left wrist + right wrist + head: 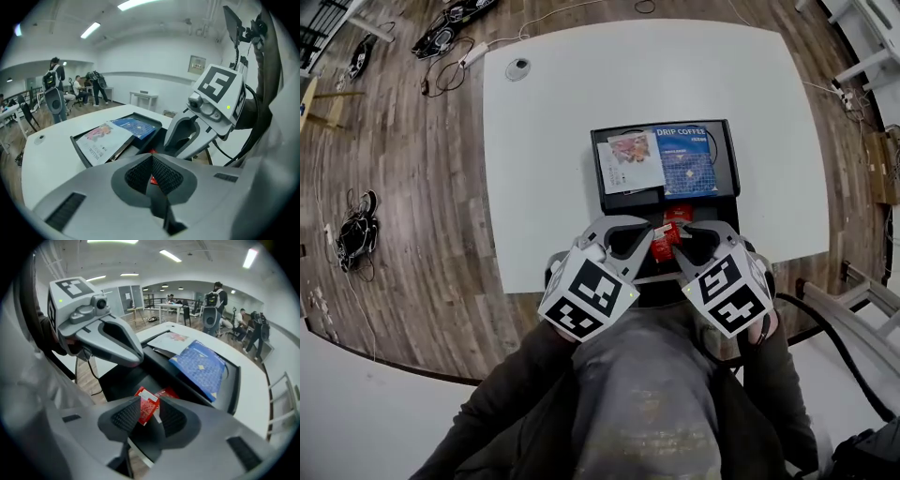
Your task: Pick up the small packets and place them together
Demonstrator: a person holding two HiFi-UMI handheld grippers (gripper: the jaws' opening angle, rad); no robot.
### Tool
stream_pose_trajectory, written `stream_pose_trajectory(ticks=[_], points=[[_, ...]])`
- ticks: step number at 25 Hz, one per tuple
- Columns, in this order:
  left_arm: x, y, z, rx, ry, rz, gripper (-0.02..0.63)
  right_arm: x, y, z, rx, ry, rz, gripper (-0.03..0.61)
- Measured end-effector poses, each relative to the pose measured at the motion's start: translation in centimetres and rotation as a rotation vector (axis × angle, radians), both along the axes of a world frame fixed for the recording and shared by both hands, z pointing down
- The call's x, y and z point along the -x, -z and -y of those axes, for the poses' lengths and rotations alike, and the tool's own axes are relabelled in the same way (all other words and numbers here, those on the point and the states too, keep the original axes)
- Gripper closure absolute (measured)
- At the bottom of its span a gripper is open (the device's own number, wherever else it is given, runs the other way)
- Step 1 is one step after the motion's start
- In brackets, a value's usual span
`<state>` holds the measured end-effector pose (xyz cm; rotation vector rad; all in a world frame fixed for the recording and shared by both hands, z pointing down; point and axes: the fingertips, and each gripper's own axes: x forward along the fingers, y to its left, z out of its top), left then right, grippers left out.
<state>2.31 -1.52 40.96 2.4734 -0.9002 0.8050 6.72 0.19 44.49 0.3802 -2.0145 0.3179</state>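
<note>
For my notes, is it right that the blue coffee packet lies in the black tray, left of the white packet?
No: the blue coffee packet lies in the black tray, right of the white packet, as the head view shows.

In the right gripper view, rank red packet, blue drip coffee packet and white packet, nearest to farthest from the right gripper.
1. Red packet, between the right gripper's parted jaws.
2. Blue drip coffee packet, ahead to the right.
3. White packet, behind the blue one, farthest.
</note>
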Motion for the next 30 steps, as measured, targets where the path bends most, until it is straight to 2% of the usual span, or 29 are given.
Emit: stream_pose_trajectory(ticks=[2,5,9,14,19,23,25,27,30], points=[[0.3,-0.1,-0.3,0.003,0.01,-0.001,0.612,0.5,-1.2,-0.4,0.004,0.074,-0.048,0.402],[0.6,-0.2,-0.3,0.003,0.024,-0.004,0.612,0.9,-3.1,-0.8,0.009,0.146,-0.103,0.356],[1.4,-0.6,-0.4,0.014,0.056,-0.006,0.612,0.9,-4.8,-0.4,-0.01,0.172,-0.144,0.354],[1.8,-1.3,-0.2,0.024,0.084,-0.013,0.612,0.9,-5.5,-0.1,-0.017,0.171,-0.14,0.356],[1.9,-1.7,-0.3,0.033,0.098,-0.016,0.612,1.3,-5.6,-0.3,-0.026,0.212,-0.159,0.386],[2.4,-1.6,-0.3,0.028,0.107,-0.009,0.612,1.4,-4.9,-0.3,-0.107,0.216,-0.183,0.494],[2.7,-1.6,-0.4,0.029,0.113,-0.004,0.612,1.5,-4.5,-0.4,-0.129,0.214,-0.179,0.516],[2.9,-1.7,-0.7,0.031,0.116,-0.007,0.612,1.5,-3.8,-0.6,-0.119,0.194,-0.152,0.529],[3.0,-1.8,-1.3,0.029,0.114,-0.01,0.612,1.7,-2.1,-0.9,-0.067,0.127,-0.057,0.543]])
